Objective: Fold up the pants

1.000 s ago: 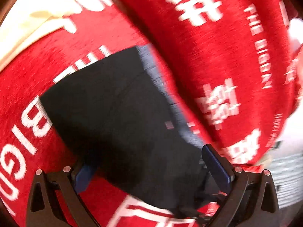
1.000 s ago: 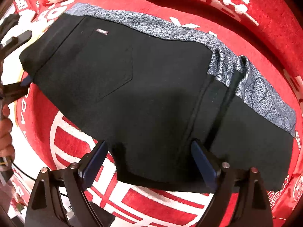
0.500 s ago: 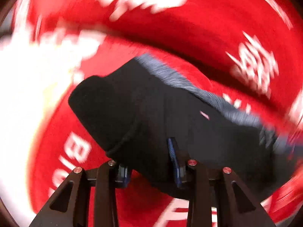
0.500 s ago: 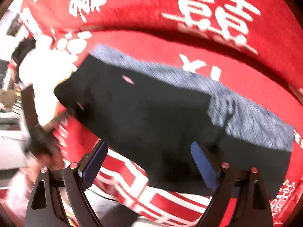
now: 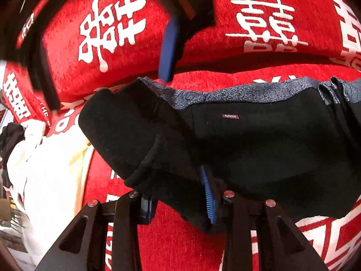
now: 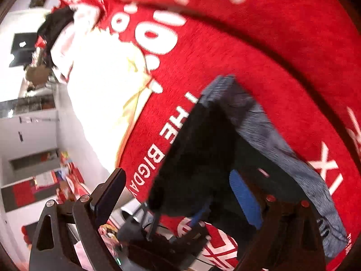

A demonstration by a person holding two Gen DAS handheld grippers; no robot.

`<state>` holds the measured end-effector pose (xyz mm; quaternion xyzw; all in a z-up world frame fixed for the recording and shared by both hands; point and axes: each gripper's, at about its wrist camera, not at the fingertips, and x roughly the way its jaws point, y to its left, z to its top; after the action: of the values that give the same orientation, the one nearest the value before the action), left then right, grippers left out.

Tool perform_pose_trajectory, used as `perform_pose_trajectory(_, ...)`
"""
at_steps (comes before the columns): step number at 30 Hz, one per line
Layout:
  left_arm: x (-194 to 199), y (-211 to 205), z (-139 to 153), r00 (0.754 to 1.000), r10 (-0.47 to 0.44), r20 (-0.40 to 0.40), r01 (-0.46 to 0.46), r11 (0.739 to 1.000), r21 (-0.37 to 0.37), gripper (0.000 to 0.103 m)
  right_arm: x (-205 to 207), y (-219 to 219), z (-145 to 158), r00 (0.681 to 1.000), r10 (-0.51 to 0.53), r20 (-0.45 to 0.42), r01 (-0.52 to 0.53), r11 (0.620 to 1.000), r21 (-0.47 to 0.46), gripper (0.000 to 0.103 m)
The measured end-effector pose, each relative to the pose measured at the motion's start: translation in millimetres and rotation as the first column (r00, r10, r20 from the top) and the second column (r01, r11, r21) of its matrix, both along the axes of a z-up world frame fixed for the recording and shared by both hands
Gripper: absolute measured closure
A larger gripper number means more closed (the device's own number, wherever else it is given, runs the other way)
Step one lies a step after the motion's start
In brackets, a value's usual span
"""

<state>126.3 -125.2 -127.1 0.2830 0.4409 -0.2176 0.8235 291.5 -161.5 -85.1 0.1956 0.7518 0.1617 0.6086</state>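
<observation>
The black pants (image 5: 259,149) lie folded across a red blanket (image 5: 185,244) printed with white characters, their grey patterned waistband (image 5: 237,94) running along the far edge. A small "FASHION" label (image 5: 230,116) sits just under that band. The left tool (image 5: 178,203) is clenched on the near-left corner of the pants: black cloth bunches between its two blue pads, and a rolled hem (image 5: 144,164) curls up just left of the grip. Over in the far left of that view, the right tool (image 5: 168,52) hangs above the blanket, one blue pad pointing down at the waistband's left end. From the right wrist view, the right tool (image 6: 180,198) stands released, fingers wide apart, with the pants' end (image 6: 203,153) raised between them and not pinched. Beyond the pants on the left lies a white cloth (image 6: 101,85), bright and washed out.
</observation>
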Motion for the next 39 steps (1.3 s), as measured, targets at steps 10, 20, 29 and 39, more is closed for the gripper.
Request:
perform_pose_trajectory(10,-2,-2,0,1.000,0.019,-0.020,-0.019,1.000,-0.003,0.067,-1,31,-46,0.981,0.151,-0.119,-0.162,0.982,-0.095,0.058)
perform_pose_trajectory(20,-33,-30,56,0.998,-0.053,0.027,0.055,0.996,-0.072,0.067,-53,-35,14,0.995,-0.015,0.103,0.009,0.998,0.060,0.081)
perform_pose_trajectory(29,-92,-106,124,0.973,-0.213,0.083,0.224,0.961,-0.159,0.067,-159,-147,84,0.913,-0.319,0.256,0.241,0.925,0.293,0.081)
perform_pose_trajectory(39,-195,-224,109,0.882,-0.470,0.029,0.470,0.875,-0.116,0.067,-312,-293,95,0.758,-0.598,0.262,0.488,0.786,0.380,0.079)
